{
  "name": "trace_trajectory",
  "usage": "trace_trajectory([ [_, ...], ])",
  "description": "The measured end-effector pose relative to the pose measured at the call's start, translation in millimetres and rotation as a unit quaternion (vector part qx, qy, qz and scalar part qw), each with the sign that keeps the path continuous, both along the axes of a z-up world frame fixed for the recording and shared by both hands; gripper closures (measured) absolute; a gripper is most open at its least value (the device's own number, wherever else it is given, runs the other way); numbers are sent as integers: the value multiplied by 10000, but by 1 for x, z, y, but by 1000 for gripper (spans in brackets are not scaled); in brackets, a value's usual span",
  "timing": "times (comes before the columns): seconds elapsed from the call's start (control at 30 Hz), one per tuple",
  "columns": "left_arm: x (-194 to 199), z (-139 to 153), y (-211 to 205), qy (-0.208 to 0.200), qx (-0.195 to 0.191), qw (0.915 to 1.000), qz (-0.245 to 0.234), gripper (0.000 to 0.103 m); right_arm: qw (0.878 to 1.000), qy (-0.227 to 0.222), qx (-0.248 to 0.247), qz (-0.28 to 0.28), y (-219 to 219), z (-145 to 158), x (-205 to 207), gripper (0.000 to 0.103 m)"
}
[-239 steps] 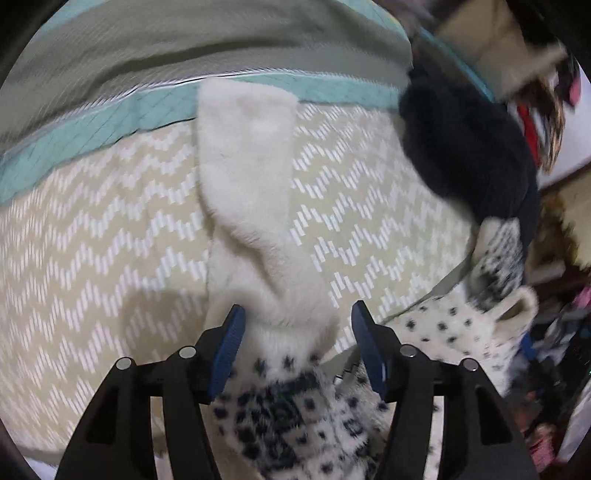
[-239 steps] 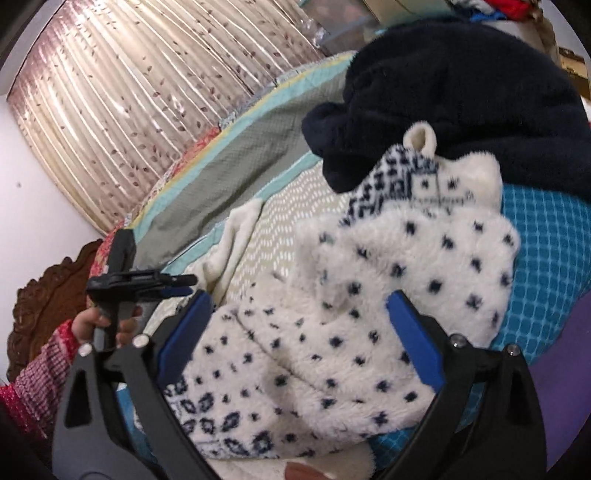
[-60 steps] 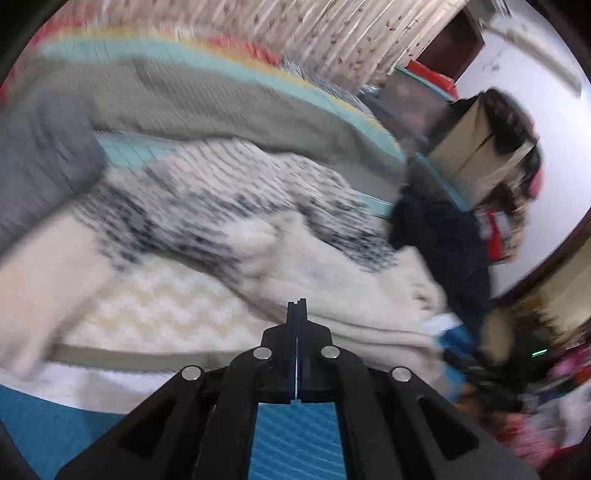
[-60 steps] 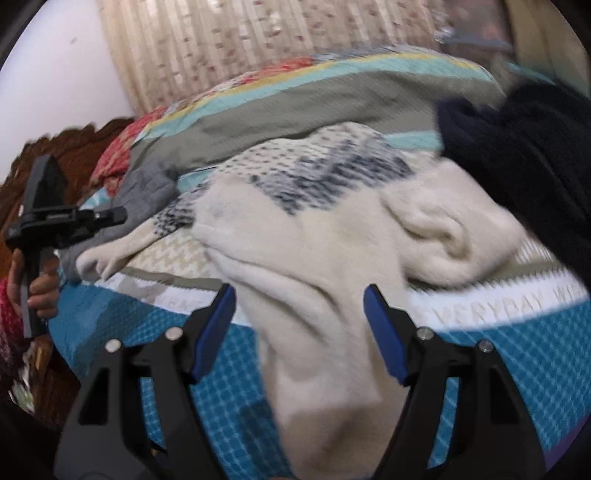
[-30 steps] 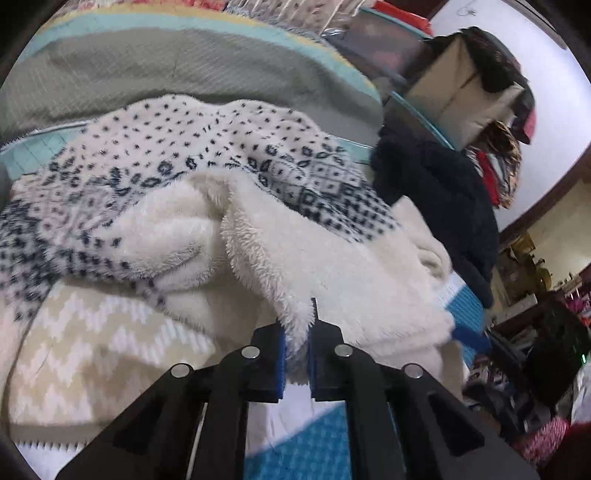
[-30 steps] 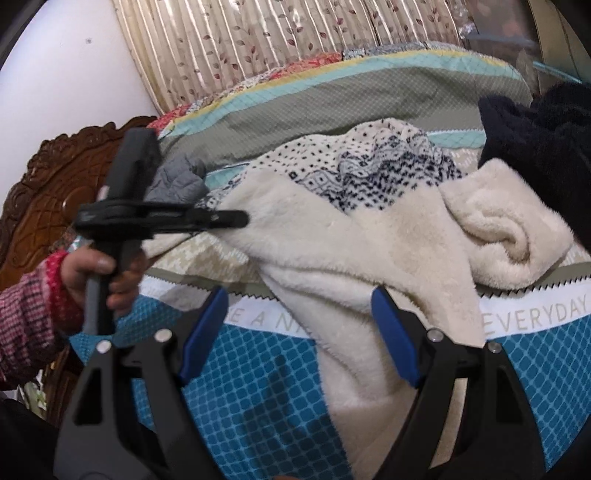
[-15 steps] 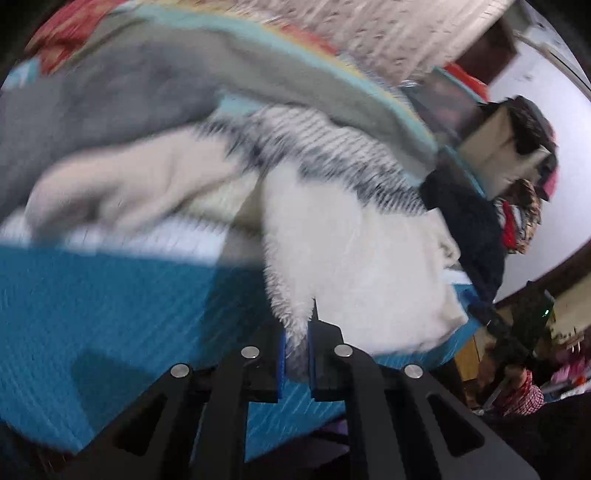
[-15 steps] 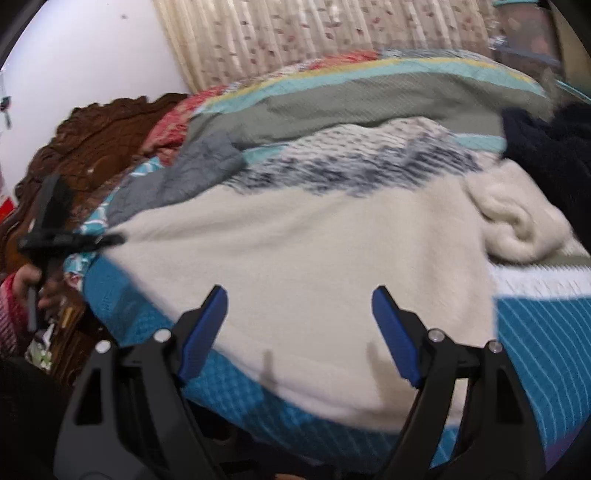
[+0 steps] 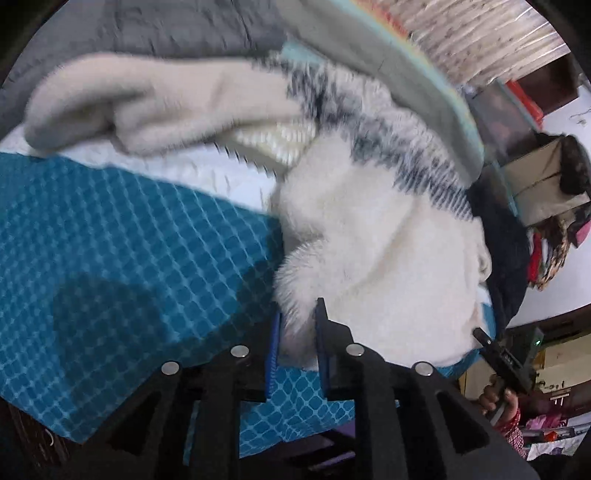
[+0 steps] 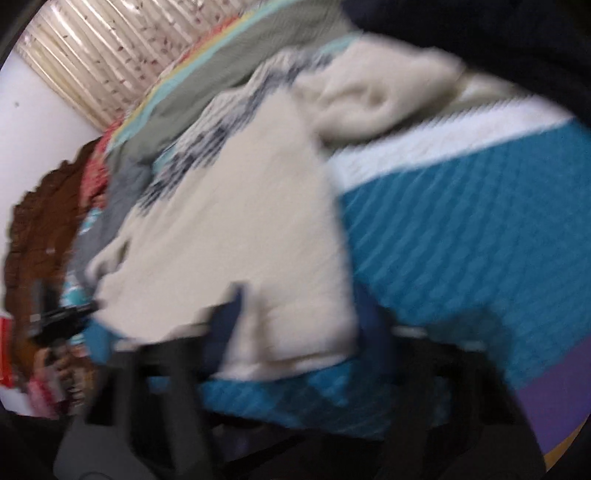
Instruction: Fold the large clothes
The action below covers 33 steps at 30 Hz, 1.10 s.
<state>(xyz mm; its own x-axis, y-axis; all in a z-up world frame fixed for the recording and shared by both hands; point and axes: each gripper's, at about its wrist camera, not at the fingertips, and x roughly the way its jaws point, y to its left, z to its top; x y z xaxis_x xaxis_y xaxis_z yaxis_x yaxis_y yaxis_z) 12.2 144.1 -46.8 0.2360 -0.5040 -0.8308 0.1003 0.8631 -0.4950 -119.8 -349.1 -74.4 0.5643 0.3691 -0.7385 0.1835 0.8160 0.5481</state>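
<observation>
A fluffy white garment (image 9: pixel 376 258) with black patterned bands lies spread inside-out on the bed. My left gripper (image 9: pixel 297 325) is shut on a corner of its hem near the bed's front edge. In the blurred right wrist view the garment (image 10: pixel 229 236) fills the middle, and my right gripper (image 10: pixel 299 321) stands open around the other hem corner. The left gripper also shows in the right wrist view (image 10: pixel 62 317), and the right gripper in the left wrist view (image 9: pixel 498 358).
The bed has a teal checked cover (image 9: pixel 122 251) with a white band and a grey-green quilt (image 10: pixel 236 70). A dark navy garment (image 9: pixel 506 258) lies to the right. A grey cloth (image 9: pixel 184 26) lies at the back. Carved wooden headboard (image 10: pixel 44 214) at left.
The left gripper has pulled the hem corner toward the bed's front edge, spreading the garment flat. The right gripper has moved in low over the opposite hem corner, still open.
</observation>
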Motion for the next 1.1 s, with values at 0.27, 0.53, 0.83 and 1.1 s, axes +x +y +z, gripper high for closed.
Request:
trace_trajectory([
  [0.27, -54, 9, -15, 191, 259, 9961, -820, 72, 9902, 107, -1323, 429, -5, 48, -46, 94],
  [0.53, -73, 35, 61, 256, 142, 9987, 406, 61, 9938, 231, -4, -1089, -79, 30, -63, 45],
  [0.83, -33, 65, 60, -489, -224, 9922, 1123, 59, 9527, -685, -2949, 252, -35, 74, 86, 34],
  [1.1, 17, 40, -69, -372, -423, 9984, 93, 59, 9054, 172, -4231, 319, -74, 30, 171, 90],
])
